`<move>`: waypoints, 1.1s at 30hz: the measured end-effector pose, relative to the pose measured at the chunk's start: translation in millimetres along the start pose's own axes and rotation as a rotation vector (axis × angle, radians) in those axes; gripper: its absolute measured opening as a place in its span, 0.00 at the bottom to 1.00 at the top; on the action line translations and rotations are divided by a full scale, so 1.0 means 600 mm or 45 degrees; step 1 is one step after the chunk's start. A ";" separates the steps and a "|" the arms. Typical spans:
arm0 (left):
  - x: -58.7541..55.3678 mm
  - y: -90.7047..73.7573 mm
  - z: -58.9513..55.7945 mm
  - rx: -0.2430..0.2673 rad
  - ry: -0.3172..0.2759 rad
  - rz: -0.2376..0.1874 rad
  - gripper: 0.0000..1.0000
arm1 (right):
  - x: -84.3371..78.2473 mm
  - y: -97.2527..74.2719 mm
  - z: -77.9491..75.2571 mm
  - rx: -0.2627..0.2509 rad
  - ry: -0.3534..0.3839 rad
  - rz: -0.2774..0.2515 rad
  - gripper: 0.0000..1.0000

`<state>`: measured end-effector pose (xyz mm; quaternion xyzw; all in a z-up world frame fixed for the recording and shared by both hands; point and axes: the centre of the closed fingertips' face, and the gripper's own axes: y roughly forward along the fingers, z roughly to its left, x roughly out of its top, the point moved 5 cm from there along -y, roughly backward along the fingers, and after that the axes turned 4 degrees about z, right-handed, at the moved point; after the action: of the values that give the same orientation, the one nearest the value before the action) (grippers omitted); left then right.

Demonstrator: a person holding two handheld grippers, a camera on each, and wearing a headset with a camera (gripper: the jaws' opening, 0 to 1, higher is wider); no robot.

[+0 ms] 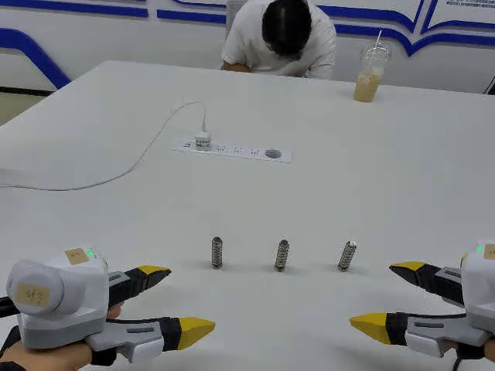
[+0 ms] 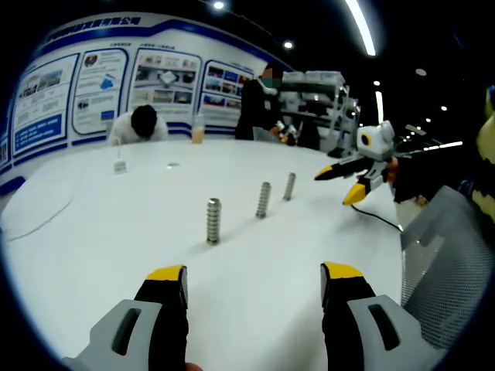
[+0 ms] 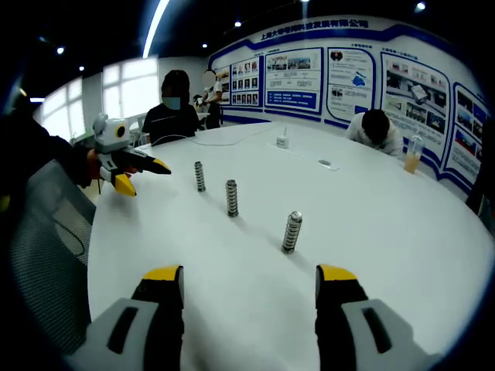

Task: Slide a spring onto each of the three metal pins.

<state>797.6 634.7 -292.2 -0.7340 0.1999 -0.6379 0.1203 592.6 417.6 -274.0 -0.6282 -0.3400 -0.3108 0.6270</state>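
We see three springs [image 1: 282, 255] standing upright in a row on the table [image 1: 348, 185], long axes vertical, between left gripper [image 1: 188, 300] and right gripper [image 1: 373, 294], both with fingers spread.

Left hand-held gripper [image 1: 186, 300]: pale grey rounded housing, two tan stickers [image 1: 76, 256], small green light [image 1: 90, 252]. Black jaws with yellow tips, on grey mounts with dark slots. Right hand-held gripper [image 1: 373, 294]: same grey housing, green light and tan sticker, black jaws tipped yellow.
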 end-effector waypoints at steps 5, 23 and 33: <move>0.000 0.000 0.001 0.002 -0.002 -0.002 0.71 | -0.001 -0.001 -0.001 -0.004 0.003 0.000 0.70; 0.003 -0.001 -0.002 0.009 -0.011 -0.008 0.71 | -0.002 0.002 -0.003 -0.002 0.005 0.001 0.71; 0.004 -0.001 -0.002 0.011 -0.011 -0.010 0.71 | -0.002 0.002 -0.004 -0.005 0.004 -0.003 0.71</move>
<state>796.7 634.5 -289.8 -0.7370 0.1938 -0.6359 0.1219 593.0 415.0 -275.2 -0.6285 -0.3392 -0.3131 0.6260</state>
